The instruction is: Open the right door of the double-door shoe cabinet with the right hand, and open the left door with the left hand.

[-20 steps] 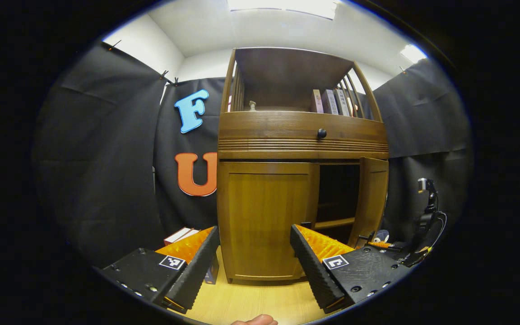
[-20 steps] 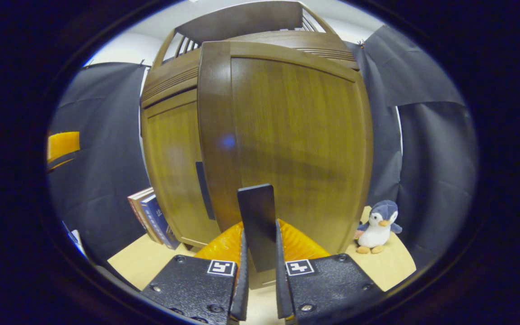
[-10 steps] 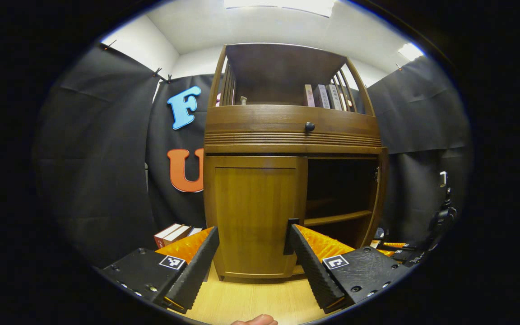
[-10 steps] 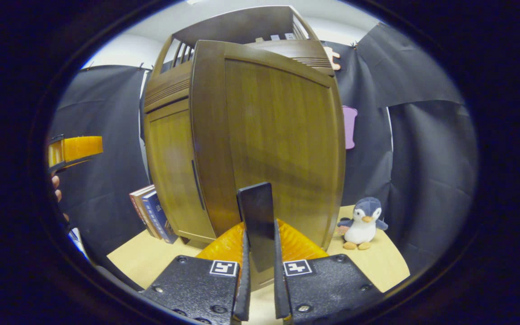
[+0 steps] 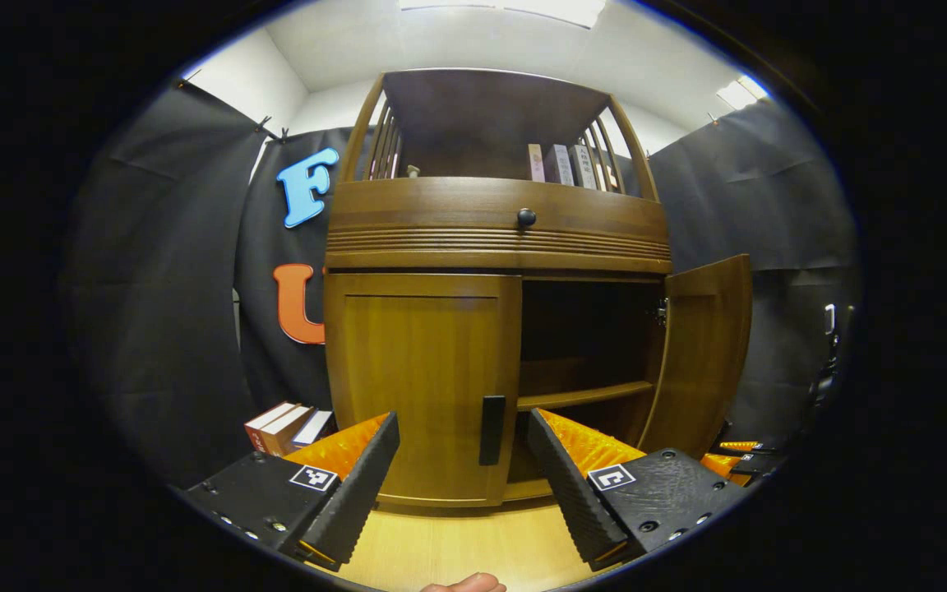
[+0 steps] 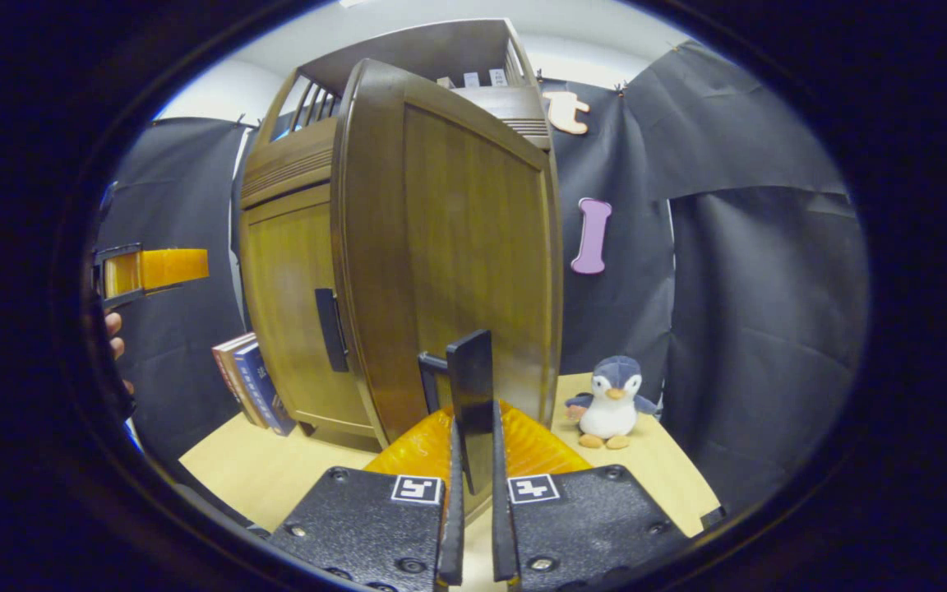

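your right claw is clamped on the right door's handle, with the right door swung well out ahead of it. your left claw is spread wide and empty; the left door's handle sits just ahead between its fingers, on the closed left door. ease forward, centre the handle, close firmly, then pull along the hinge arc. count: two doors, two handles, one penguin toy on the counter.

Bare bench lies between the wide-apart left fingers; the closed left door blocks straight ahead.
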{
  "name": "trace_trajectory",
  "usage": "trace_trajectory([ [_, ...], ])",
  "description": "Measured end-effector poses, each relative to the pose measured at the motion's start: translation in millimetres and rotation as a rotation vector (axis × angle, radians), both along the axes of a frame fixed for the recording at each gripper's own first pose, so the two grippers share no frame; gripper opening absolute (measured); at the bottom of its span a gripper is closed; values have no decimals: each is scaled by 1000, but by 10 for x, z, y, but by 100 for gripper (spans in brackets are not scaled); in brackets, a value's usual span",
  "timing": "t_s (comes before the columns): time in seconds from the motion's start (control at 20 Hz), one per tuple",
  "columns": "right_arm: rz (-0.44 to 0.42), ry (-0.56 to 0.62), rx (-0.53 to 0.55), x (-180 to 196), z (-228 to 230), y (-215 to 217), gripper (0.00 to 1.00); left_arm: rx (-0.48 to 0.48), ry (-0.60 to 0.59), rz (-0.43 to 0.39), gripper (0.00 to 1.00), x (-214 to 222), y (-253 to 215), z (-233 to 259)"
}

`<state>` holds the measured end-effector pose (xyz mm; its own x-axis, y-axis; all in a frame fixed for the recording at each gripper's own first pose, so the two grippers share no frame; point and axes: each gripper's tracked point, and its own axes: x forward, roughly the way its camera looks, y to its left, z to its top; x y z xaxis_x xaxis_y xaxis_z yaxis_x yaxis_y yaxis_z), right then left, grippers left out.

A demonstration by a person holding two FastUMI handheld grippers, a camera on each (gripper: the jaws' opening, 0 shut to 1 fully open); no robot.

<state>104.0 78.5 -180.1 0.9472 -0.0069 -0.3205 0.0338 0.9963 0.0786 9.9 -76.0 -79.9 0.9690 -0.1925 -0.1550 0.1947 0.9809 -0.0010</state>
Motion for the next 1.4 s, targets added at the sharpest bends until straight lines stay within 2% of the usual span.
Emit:
trace_trajectory([
  [0.15,-18,2,-4,-11,59,-40,14,-7,22,-56,94,39,-217,-84],
  [0.3,-38,7,-11,47,101,-143,13,0,28,-75,94,90,-320,-139],
  [0.5,-119,8,-30,4,73,-368,10,-5,60,-102,94,136,-457,-232],
  [0.7,-195,12,-11,-10,54,-581,7,6,52,-110,95,221,-548,-219],
  [0.75,-202,9,-6,-22,59,-639,3,8,57,-111,94,247,-563,-229],
  [0.95,-179,24,-6,-33,56,-762,4,-1,67,-127,94,312,-627,-264],
  [1.05,-168,32,-12,-58,41,-816,2,5,72,-124,94,366,-616,-303],
  [1.1,-175,35,-14,-86,30,-853,4,4,76,-125,94,394,-616,-327],
  [1.4,-293,32,-10,-270,96,-1315,4,1,96,-105,94,691,-551,-535],
])
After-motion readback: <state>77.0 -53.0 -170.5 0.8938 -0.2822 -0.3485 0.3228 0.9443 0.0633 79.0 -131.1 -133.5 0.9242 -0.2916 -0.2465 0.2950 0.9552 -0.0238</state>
